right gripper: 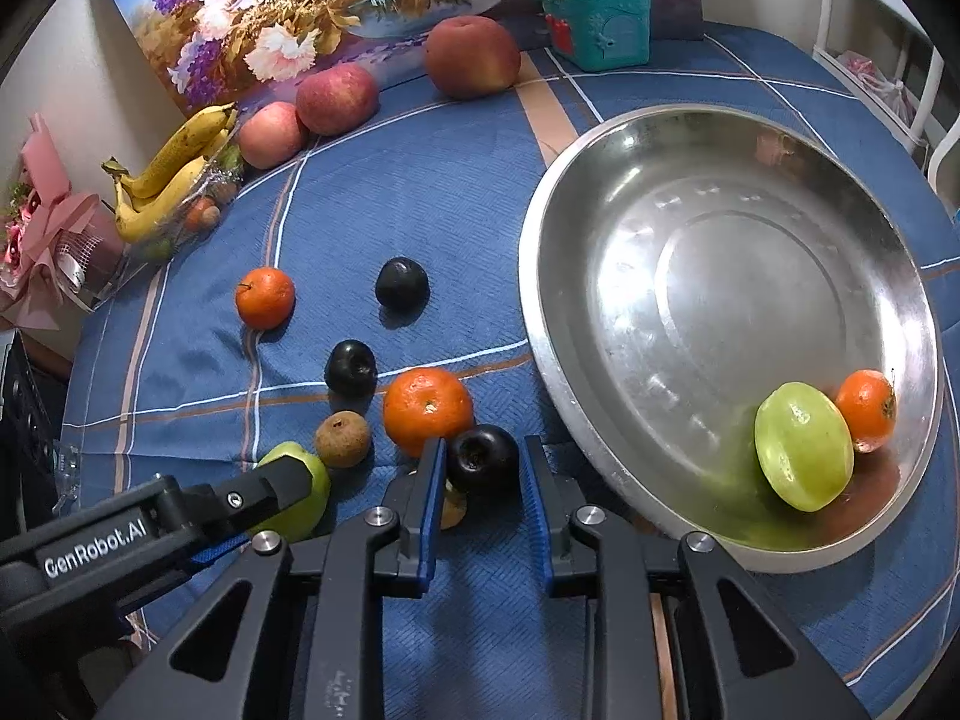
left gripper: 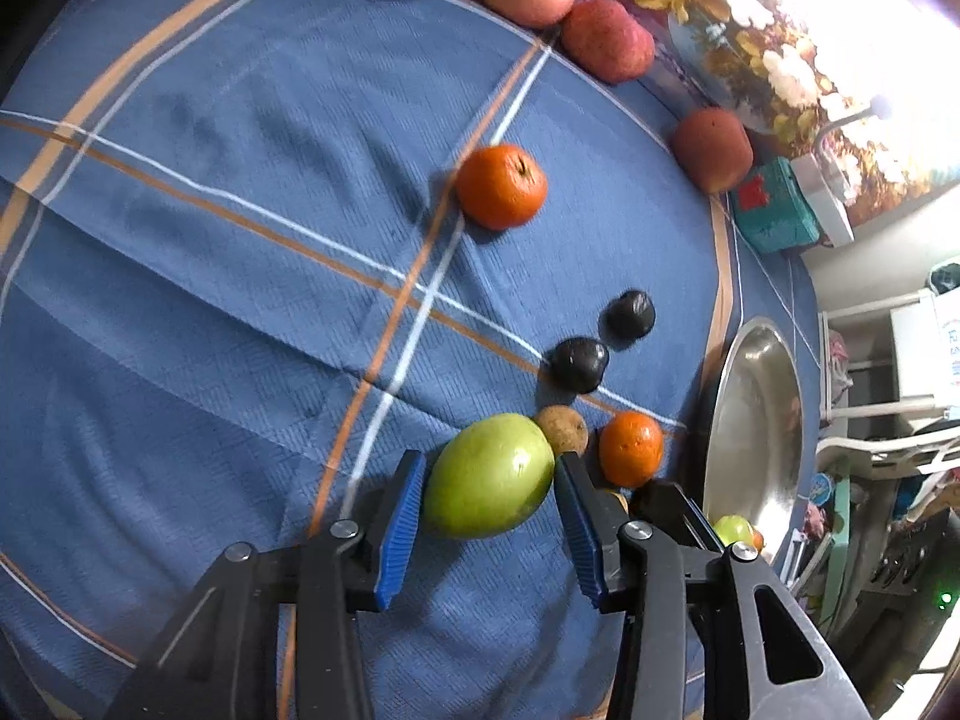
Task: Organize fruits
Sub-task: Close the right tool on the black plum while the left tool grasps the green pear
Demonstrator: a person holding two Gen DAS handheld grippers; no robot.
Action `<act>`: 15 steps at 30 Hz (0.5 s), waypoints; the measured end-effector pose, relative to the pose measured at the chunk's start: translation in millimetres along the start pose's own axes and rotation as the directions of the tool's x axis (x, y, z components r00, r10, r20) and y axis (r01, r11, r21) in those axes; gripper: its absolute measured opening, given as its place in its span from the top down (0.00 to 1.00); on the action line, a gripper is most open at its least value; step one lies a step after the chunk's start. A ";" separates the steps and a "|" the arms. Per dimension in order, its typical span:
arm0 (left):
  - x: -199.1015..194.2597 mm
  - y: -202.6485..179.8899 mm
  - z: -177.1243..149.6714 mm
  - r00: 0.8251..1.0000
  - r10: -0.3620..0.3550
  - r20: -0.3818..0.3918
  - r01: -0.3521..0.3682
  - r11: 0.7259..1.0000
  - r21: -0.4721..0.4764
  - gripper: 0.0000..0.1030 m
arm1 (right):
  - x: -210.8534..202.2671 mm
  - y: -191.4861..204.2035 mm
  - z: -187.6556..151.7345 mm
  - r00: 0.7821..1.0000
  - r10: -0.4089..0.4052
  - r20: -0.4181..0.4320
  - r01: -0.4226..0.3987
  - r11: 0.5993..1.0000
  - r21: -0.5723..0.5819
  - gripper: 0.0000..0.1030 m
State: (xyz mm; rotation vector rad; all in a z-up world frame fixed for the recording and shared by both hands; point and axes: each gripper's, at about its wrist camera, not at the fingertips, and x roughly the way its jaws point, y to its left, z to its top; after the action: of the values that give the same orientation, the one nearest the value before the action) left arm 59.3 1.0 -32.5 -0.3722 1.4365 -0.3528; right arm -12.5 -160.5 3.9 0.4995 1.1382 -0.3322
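My left gripper (left gripper: 489, 480) stands with its blue pads on both sides of a green fruit (left gripper: 487, 476) on the blue cloth; it also shows in the right wrist view (right gripper: 294, 489). My right gripper (right gripper: 483, 462) has its pads on both sides of a dark plum (right gripper: 482, 459). A steel bowl (right gripper: 600, 192) at the right holds a green fruit (right gripper: 803, 445) and a small orange (right gripper: 866, 409). Loose on the cloth are an orange (right gripper: 427, 410), a second orange (right gripper: 264, 297), two dark plums (right gripper: 351, 368) (right gripper: 401, 283) and a brown fruit (right gripper: 342, 438).
Three red apples (right gripper: 472, 56) (right gripper: 336, 98) (right gripper: 271, 134) line the back edge before a flower painting (right gripper: 312, 6). Bananas (right gripper: 168, 174) lie at the back left beside a pink bouquet (right gripper: 42, 228). A teal box (right gripper: 594, 21) stands behind the bowl.
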 end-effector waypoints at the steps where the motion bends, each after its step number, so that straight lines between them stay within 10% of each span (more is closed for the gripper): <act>1: -3.2 0.0 0.6 1.000 0.006 0.014 -0.006 1.000 0.003 0.57 | -1.6 -0.2 0.6 1.000 0.003 0.005 -0.003 1.000 0.001 0.75; 15: -4.3 6.5 4.7 1.000 -0.024 0.020 0.025 0.999 -0.030 0.58 | -11.7 -5.5 1.9 0.999 0.028 0.024 -0.029 0.999 0.021 0.75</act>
State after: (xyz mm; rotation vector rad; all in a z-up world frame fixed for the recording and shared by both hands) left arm 63.7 8.8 -31.1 -0.4171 1.4203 -0.3467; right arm -18.3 -166.1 14.1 0.5288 1.1045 -0.3250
